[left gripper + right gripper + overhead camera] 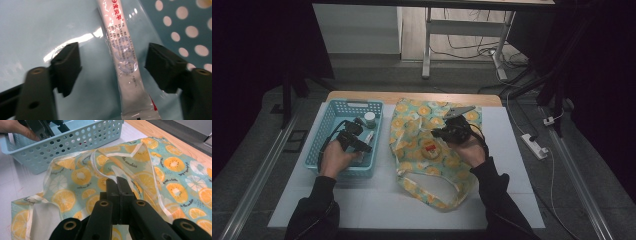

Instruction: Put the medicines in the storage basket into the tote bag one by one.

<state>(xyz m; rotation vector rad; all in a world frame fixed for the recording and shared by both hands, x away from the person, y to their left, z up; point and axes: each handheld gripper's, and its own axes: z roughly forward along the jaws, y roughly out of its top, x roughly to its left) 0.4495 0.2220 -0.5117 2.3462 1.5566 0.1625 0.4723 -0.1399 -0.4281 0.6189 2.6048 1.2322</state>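
High view, near edge: the person's two sleeves come in over the white table [377, 200], one hand to each side.
Left gripper [354, 142]: down inside the blue basket [328, 126] at the left, jaws apart on either side of a sachet and not touching it.
Sachet [123, 62]: a long clear-wrapped white stick with red and blue print, lying flat on the basket floor between the left jaws, nearer the right-hand one in the left gripper view.
Right gripper [117, 185]: jaws pressed together on the pale edge trim of the bag, at its mouth, holding that rim up.
Bag [432, 150]: fruit-print cloth tote lying just right of the basket, handles trailing toward the near edge.
Basket, far end: a small white bottle with a green cap [370, 119] stands apart from the sachet.
Step in hand: picking the sachet out of the basket, by my reading, for the bag.
Doing it well: shift the jaws sideways so the stick sits centred, go low enough for the pads to catch its sides, squeeze gently since the wrapper looks slippery, lift straight clear of the basket wall, and keep the bag mouth held up.
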